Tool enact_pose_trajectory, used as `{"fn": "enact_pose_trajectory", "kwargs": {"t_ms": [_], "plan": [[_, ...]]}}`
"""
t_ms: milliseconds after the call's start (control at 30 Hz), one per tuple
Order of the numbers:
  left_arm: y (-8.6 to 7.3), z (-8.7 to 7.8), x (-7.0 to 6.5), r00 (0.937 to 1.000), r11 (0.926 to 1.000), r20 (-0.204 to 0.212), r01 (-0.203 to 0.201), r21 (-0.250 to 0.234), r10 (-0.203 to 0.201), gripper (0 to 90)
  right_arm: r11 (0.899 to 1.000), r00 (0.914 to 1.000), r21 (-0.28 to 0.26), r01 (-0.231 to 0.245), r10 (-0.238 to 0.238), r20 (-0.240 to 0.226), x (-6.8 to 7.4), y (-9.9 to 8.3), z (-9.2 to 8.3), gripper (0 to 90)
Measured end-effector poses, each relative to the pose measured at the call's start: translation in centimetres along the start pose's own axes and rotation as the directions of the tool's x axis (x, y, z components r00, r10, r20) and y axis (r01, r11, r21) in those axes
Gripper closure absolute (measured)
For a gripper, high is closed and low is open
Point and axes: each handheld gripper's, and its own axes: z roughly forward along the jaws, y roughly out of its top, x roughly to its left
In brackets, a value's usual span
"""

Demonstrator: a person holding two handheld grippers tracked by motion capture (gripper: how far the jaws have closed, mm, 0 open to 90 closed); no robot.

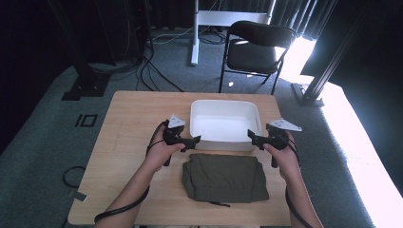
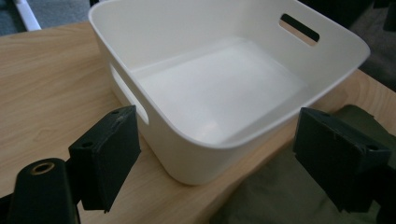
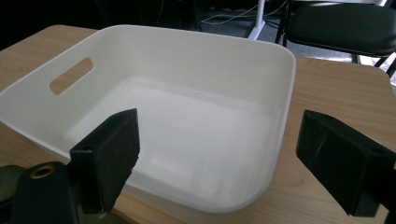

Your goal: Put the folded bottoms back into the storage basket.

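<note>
A white plastic bin [image 1: 225, 108] with handle slots stands empty at the middle of the table; its rim also appears in the left gripper view [image 2: 327, 42] and the right gripper view [image 3: 280, 51]. In front of it lies a folded olive-green garment [image 1: 223, 176] [image 2: 289, 196]. My left gripper [image 1: 195, 139] hovers open at the bin's near left corner, with nothing between its jaws. My right gripper [image 1: 251, 135] hovers open at the bin's near right corner, also holding nothing. Both point inward toward the bin.
The wooden table [image 1: 128, 123] has bare room to the left of the bin. Beyond its far edge stand a black folding chair [image 1: 256, 47] and a white stand leg [image 1: 195, 33]. Cables lie on the grey carpet.
</note>
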Motion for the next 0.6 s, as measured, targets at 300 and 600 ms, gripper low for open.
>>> {"fn": "enact_pose_trajectory", "kwargs": {"t_ms": [300, 600], "plan": [[-1.5, -0.5, -0.7, 0.9999, 0.9999, 0.014, -0.006, 0.012, 0.006, 16.3, 1.0, 0.9997, -0.013, -0.019, 0.019, 0.017, -0.2, -1.3, -1.4, 13.3], [-3.1, -0.7, -1.2, 0.9994, 0.9997, 0.035, 0.0, 0.025, -0.001, 16.3, 1.0, 0.9997, -0.006, -0.009, 0.009, 0.023, 0.0, -3.6, -2.7, 13.3]]}}
